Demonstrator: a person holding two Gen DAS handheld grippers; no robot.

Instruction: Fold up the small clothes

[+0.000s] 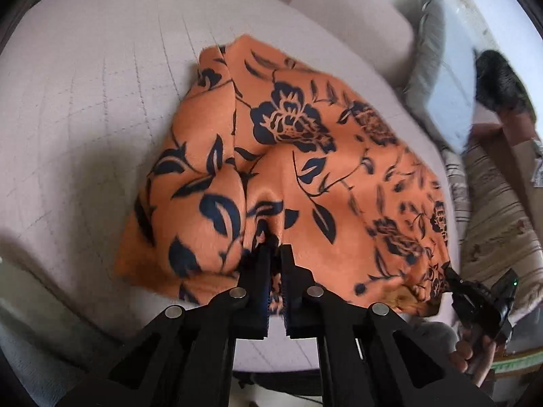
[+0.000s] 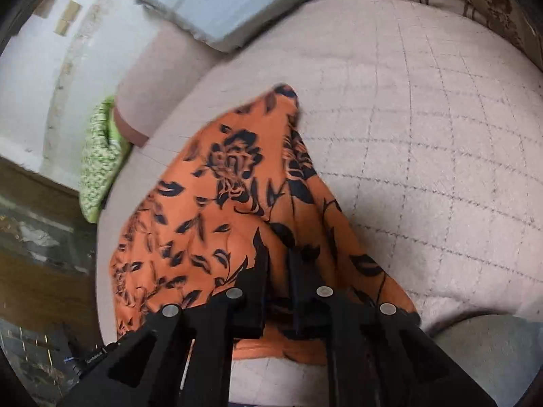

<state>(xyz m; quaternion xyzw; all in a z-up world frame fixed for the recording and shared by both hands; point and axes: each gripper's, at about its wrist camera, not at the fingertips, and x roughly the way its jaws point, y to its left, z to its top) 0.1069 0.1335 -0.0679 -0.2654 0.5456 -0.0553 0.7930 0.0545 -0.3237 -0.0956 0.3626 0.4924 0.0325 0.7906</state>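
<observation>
Orange cloth with dark navy flowers and leaves, that is the garment, bunched in soft folds on a pale pink quilted cushion stitched in a faint grid.

Left side first: the left hand-held gripper has its black fingers pinched nearly together on a raised ridge of the fabric at the garment's near edge, a fold caught between them. From that pinch the cloth rises in a hump and spreads away to the right. At the far right edge of the left wrist view, the other black tool shows at the garment's right corner, with a person's fingers wrapped round its handle. Beyond it lie a grey fringed pillow and a striped beige throw.

Over to the right wrist view: a green-and-white patterned cushion sits at the left, off the edge of the pink surface, and a light blue folded pad lies at the top. The right hand-held gripper is clamped on the garment too, fingers close together with orange fabric drawn up between them. The garment tapers away from the fingers to a point further up the cushion. It is blurred in places.
</observation>
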